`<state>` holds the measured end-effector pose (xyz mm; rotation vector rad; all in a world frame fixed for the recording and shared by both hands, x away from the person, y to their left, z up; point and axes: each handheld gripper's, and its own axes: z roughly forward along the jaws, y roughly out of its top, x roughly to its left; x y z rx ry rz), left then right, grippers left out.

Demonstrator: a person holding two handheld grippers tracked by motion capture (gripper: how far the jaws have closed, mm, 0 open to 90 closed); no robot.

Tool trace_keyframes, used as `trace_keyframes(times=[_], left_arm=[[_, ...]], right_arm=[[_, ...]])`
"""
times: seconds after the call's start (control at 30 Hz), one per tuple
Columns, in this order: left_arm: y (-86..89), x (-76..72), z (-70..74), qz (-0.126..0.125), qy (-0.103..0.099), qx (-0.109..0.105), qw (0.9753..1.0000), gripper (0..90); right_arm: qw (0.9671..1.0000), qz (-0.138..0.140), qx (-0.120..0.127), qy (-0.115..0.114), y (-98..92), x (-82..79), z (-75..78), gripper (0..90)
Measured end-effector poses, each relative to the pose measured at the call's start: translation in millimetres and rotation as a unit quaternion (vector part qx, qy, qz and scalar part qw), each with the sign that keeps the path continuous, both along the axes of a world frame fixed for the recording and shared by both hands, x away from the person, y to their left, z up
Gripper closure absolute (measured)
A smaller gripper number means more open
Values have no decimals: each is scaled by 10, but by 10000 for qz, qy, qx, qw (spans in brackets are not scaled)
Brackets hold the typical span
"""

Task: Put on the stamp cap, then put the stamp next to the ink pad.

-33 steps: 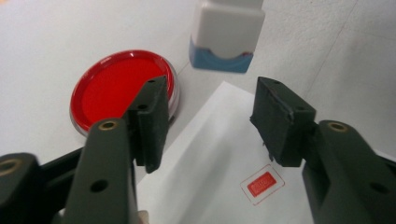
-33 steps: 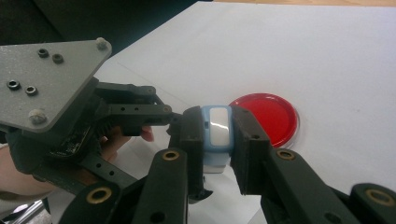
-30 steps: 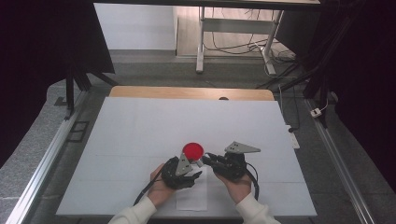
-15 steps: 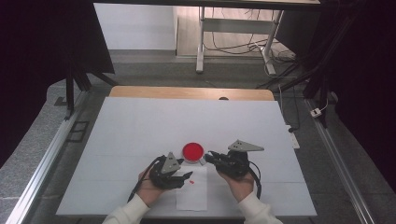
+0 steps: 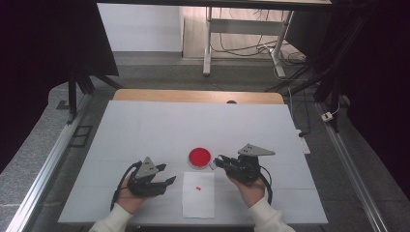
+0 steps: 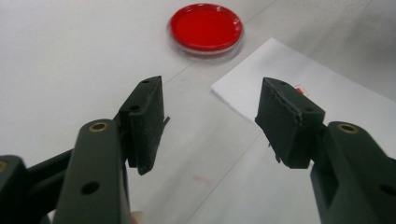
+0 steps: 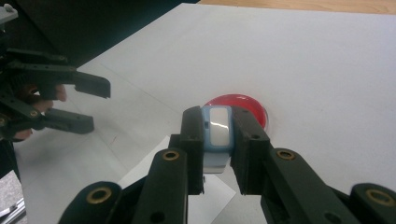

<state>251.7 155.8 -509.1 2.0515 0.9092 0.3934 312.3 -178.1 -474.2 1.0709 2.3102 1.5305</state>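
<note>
A round red dish (image 5: 199, 157) sits on the white table, and a white paper sheet (image 5: 198, 200) lies just in front of it with a tiny red scrap (image 5: 198, 187) on it. My left gripper (image 5: 168, 175) rests open left of the sheet, nothing between its jaws. In the left gripper view that gripper (image 6: 210, 119) faces the dish (image 6: 205, 27) and the sheet's corner (image 6: 336, 100). My right gripper (image 5: 217, 161) hovers at the dish's right edge. It (image 7: 217, 122) is shut on a small pale blue and white object (image 7: 218, 135), with the dish (image 7: 250, 106) behind.
The white table top (image 5: 159, 125) stretches far beyond the dish, with a wooden strip (image 5: 193, 95) along its far edge. A metal rail (image 5: 43, 183) runs down the left side. Cables and a table frame (image 5: 241, 29) stand on the floor behind.
My left gripper has pulled back to the left, away from the dish and off the paper sheet. The right gripper has stayed beside the dish.
</note>
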Motion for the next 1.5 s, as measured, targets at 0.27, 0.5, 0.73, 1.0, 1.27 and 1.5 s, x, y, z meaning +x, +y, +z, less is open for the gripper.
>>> trace_keyframes(times=[0.27,0.5,0.73,1.0,1.27,1.5], left_arm=[[276,-156,-17,201,-2,88,9998,397],[495,-241,-51,390,82,52,9992,385],[616,-252,-64,478,128,3,9988,382],[636,-237,-65,465,169,-38,9988,363],[626,-224,-72,434,171,-20,9989,354],[616,-214,-83,425,206,11,9989,351]], right_arm=[[9997,106,-114,-184,-12,10,13,754],[9993,103,-200,-302,-37,30,21,754],[9984,88,-348,-427,-60,58,33,754],[9961,104,-658,-583,-47,110,54,754],[9934,135,-972,-594,-18,196,54,753],[9911,108,-1246,-460,41,314,33,752]])
